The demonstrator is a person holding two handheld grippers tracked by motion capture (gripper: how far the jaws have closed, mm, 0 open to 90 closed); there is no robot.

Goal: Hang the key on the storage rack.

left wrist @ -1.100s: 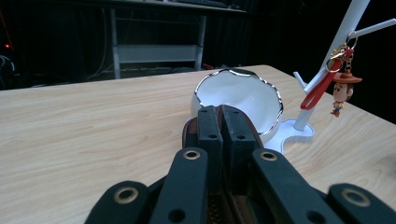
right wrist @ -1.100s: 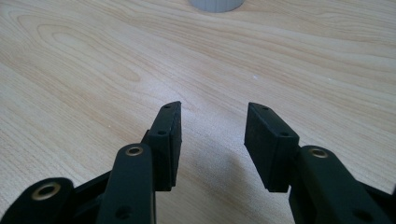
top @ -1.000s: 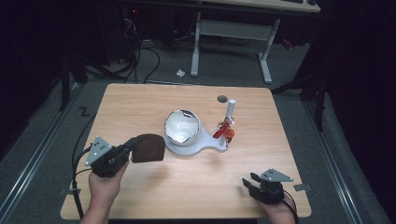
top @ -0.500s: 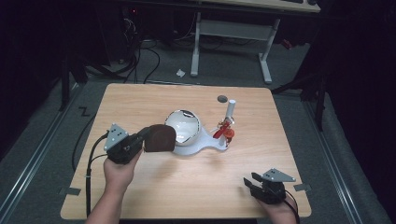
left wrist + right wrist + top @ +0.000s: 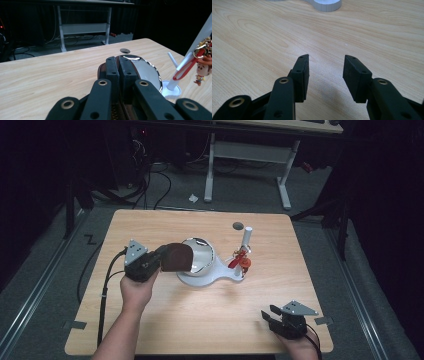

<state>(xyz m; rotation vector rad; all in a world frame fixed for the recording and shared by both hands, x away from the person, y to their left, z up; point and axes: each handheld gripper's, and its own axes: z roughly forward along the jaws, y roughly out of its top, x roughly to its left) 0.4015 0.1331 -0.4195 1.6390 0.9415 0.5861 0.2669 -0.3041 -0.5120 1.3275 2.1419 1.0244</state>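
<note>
Left claw (image 5: 167, 258) is clamping a dark brown, rounded leather-like pouch (image 5: 177, 258), carrying it over the shiny round mirror on its white stand (image 5: 199, 257); placing it likely comes next. Right claw (image 5: 271, 313) is resting wide open and empty on the light wooden table (image 5: 210, 315).

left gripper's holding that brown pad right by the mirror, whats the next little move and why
Probably ease the left gripper a little further toward the mirror so the brown pad meets the glass. Its jaws are shut on the pad, which already sits at the mirror's near edge, overlapping it from above. The right gripper rests open near the table's front edge.
</note>
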